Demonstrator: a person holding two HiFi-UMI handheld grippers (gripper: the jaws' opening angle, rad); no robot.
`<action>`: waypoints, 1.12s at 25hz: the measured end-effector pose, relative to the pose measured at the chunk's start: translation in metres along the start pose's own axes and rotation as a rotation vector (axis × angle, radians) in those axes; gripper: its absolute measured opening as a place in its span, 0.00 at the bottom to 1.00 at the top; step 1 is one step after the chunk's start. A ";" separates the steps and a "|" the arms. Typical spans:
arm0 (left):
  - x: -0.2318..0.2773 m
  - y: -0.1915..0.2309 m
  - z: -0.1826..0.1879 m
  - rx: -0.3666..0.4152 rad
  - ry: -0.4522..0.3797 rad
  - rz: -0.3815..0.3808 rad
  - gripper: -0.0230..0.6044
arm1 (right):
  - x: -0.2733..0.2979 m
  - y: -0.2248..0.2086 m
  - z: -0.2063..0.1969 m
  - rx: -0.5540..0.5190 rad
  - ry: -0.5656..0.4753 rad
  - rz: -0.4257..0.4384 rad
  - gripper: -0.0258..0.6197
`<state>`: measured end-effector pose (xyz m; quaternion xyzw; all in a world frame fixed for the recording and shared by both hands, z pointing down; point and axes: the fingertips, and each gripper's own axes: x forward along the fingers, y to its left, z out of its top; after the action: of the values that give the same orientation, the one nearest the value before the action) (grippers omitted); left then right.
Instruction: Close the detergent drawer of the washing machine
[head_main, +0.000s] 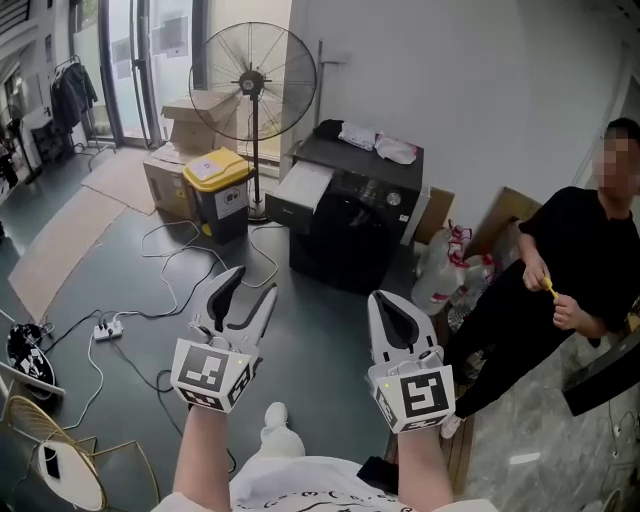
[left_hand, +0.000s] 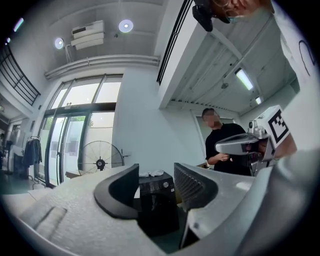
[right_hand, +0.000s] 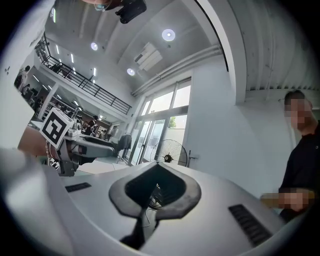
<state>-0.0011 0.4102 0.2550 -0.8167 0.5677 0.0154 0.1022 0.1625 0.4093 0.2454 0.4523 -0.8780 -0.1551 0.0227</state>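
Note:
A black washing machine (head_main: 352, 215) stands against the far wall with white cloths on its top. A pale grey drawer (head_main: 300, 190) juts out from its upper left front. My left gripper (head_main: 248, 292) is held well short of the machine, open and empty; in the left gripper view the machine (left_hand: 159, 200) shows between the spread jaws (left_hand: 156, 187). My right gripper (head_main: 385, 300) hangs beside it at the same distance. Its fingertips meet with nothing between them (right_hand: 159, 166).
A pedestal fan (head_main: 252, 80) stands behind the machine. A yellow-lidded bin (head_main: 218, 190) and cardboard boxes (head_main: 170, 175) are to its left. Cables and a power strip (head_main: 108, 327) lie on the floor. A person (head_main: 580, 260) in black sits at the right, beside plastic bags (head_main: 445, 265).

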 end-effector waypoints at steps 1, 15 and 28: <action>0.007 0.005 -0.003 -0.006 0.005 -0.006 0.41 | 0.008 -0.004 -0.002 0.004 0.001 -0.004 0.04; 0.128 0.111 -0.055 -0.118 0.055 -0.010 0.55 | 0.158 -0.044 -0.033 0.026 0.039 -0.028 0.04; 0.190 0.179 -0.106 -0.170 0.102 -0.057 0.54 | 0.251 -0.041 -0.080 0.069 0.117 -0.060 0.04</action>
<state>-0.1100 0.1552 0.3051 -0.8380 0.5454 0.0190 0.0039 0.0609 0.1656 0.2842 0.4872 -0.8660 -0.0988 0.0538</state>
